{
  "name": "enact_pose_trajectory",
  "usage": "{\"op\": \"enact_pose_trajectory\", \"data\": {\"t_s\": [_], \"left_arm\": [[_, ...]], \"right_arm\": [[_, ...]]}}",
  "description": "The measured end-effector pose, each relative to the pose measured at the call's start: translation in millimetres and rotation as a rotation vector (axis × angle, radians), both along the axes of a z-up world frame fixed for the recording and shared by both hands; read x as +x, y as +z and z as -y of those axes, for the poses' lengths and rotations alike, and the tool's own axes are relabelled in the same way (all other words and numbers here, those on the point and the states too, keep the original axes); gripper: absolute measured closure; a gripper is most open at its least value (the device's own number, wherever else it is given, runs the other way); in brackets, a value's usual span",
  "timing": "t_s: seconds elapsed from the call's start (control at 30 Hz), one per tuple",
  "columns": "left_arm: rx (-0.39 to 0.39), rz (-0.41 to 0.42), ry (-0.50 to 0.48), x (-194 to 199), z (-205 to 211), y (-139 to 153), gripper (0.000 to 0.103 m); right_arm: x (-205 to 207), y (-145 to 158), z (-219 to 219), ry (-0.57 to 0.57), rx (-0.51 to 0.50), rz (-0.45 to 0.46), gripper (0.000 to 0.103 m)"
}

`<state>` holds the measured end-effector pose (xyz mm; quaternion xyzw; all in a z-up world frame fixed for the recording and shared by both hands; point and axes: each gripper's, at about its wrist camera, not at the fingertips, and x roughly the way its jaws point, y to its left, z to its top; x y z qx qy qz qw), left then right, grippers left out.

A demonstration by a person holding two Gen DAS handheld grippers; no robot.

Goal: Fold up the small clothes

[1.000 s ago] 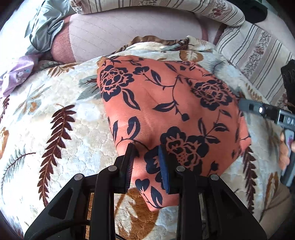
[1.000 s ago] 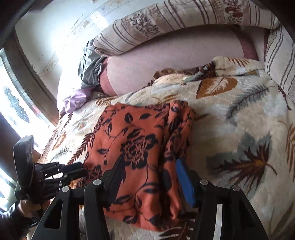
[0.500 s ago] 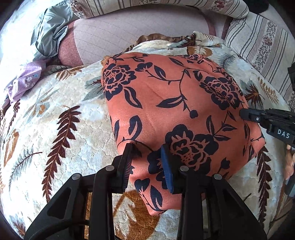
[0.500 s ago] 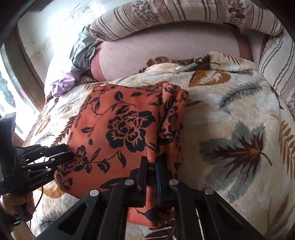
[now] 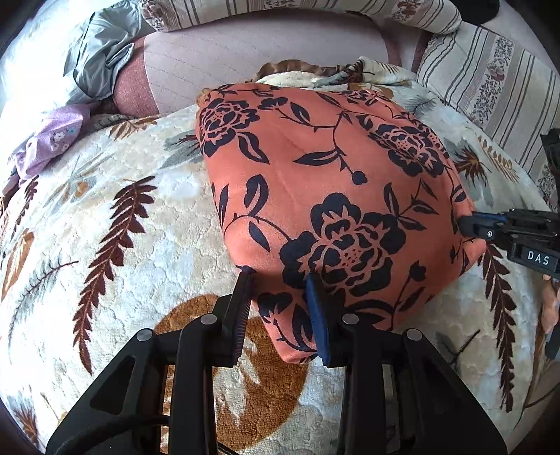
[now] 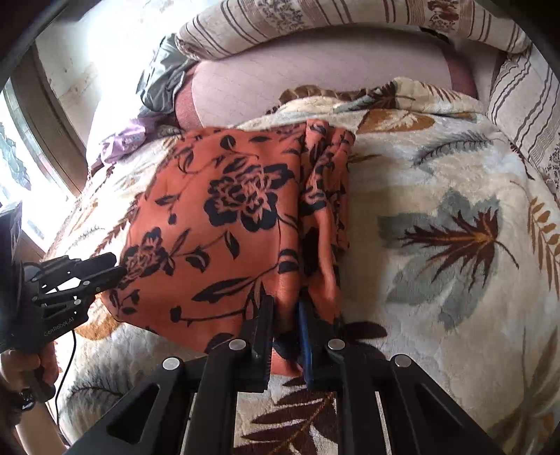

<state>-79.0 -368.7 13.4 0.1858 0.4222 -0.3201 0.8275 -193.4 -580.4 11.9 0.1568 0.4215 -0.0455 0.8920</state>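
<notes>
Now the right gripper (image 6: 285,308) has its jaws pinched on a fold at the near corner of the orange floral garment (image 6: 224,224), where a second ago they stood wide apart astride that same edge; at this moment they are easing open a little, cloth between them. The left gripper (image 5: 280,280) has its jaws part-way apart with the garment's other near corner between them, and its fingers (image 5: 316,308) lie against the cloth, though from this angle I cannot be sure how firmly they press. Since the earlier frame both tools have sunk closer to the leaf-patterned blanket (image 5: 115,245), and the garment looks flatter and more spread. It lies on that blanket, its far edge near the pink cushion (image 5: 245,56). A bunched strip of its cloth runs along the right side in the right wrist view. Striped pillows (image 6: 350,24) lie behind.
</notes>
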Motion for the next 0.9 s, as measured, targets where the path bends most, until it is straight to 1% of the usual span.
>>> {"op": "enact_pose_trajectory", "data": {"t_s": [0.07,0.13,0.2,0.27,0.33,0.4,0.47,0.53,0.6,0.63,0.67,0.7,0.77,0.8,0.87,0.9], "left_arm": [[-0.016,-0.025,0.005,4,-2,6,0.072],[-0.033,-0.001,0.002,6,-5,19,0.072],[-0.066,0.035,0.017,12,-6,34,0.072],[-0.094,0.031,0.026,24,1,45,0.072],[-0.068,0.036,0.028,37,16,45,0.072],[-0.033,0.038,0.026,48,32,36,0.072],[0.008,0.017,0.033,58,41,20,0.072],[-0.001,0.004,0.033,63,43,9,0.07],[-0.013,0.011,0.032,64,43,6,0.069],[-0.011,0.014,0.029,64,44,5,0.069],[-0.012,0.014,0.024,64,43,7,0.069],[-0.014,0.008,0.02,65,42,10,0.069],[-0.043,-0.017,0.026,69,34,19,0.069],[-0.064,-0.024,0.045,72,28,25,0.069],[-0.119,-0.033,0.094,79,15,37,0.068],[-0.15,-0.049,0.116,84,7,41,0.057]], "right_arm": [[1,-7,3,0.002,0.007,-0.002,0.091],[-1,4,6,-0.002,0.02,0.001,0.091],[-1,20,10,-0.008,0.006,0.04,0.085],[9,34,18,-0.031,-0.013,0.067,0.061],[26,47,27,-0.059,-0.008,0.1,0.06],[50,55,31,-0.073,-0.025,0.109,0.06],[74,53,32,-0.077,-0.026,0.095,0.06],[92,42,30,-0.088,-0.057,0.057,0.06],[104,21,33,-0.113,-0.096,0.0,0.06],[106,12,35,-0.115,-0.094,-0.015,0.053],[106,1,41,-0.126,-0.063,-0.016,0.043],[104,-3,49,-0.153,-0.025,-0.003,0.039],[99,-3,60,-0.171,0.054,0.009,0.038],[96,1,62,-0.172,0.074,0.015,0.038],[86,13,61,-0.16,0.075,0.047,0.038],[81,19,61,-0.148,0.081,0.064,0.038]]}}
